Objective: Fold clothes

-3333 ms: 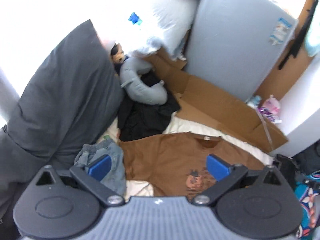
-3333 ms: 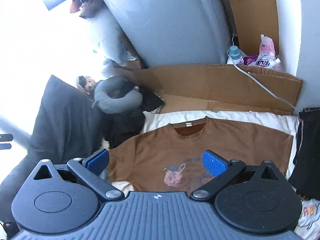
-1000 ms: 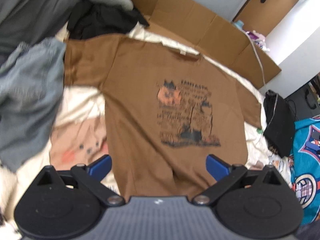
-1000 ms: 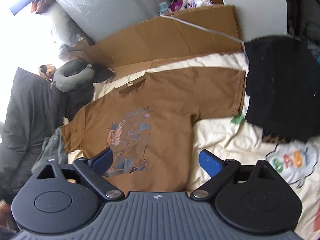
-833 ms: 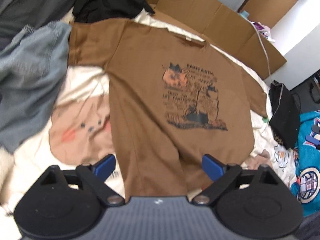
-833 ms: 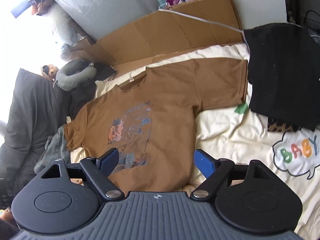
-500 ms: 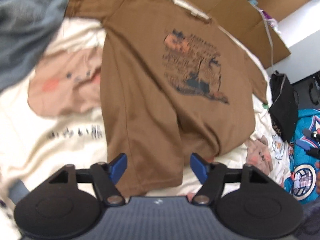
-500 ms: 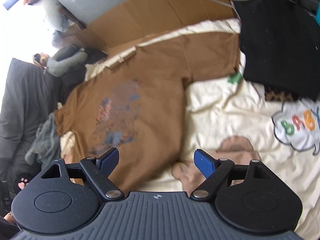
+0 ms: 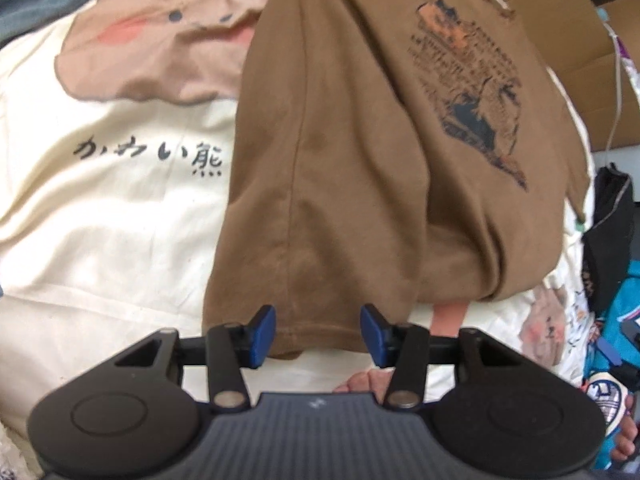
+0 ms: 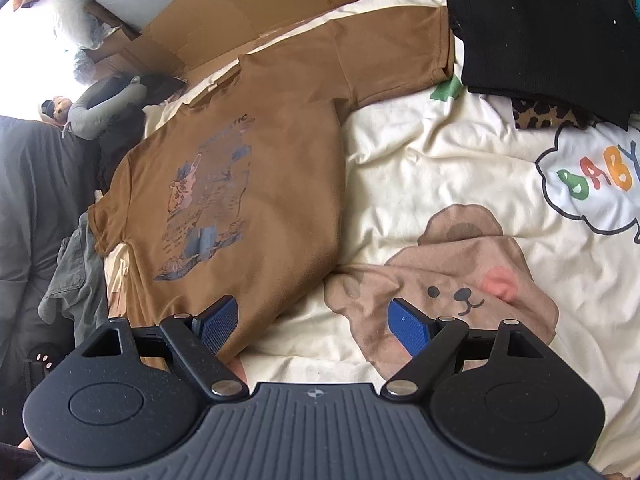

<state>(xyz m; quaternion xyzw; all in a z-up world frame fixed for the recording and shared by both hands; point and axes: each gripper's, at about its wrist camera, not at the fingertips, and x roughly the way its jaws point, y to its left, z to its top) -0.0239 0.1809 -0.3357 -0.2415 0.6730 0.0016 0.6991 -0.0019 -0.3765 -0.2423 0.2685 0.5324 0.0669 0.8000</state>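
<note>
Nearest in the left wrist view, the left hand-held gripper (image 9: 318,332) is spread, its blue pads straddling the hem of the brown T-shirt (image 9: 360,152) at 6 o'clock without yet pinching it. The right hand-held gripper (image 10: 312,322) is spread wider; its left pad overlaps the hem corner, its right pad hangs over the bear-print bedspread (image 10: 440,168).

The risk, as I judge it: pads closing this low could catch the bedspread with the hem, or take only the top layer, so a lift would drag the cover or skew the fold.

The T-shirt lies flat and print-up on the bed, long axis running from the hem at 6 o'clock to the collar near 1 o'clock, sleeves spread sideways. Farther off, a black garment (image 10: 552,28) sits just beside the far sleeve at 2 o'clock.
</note>
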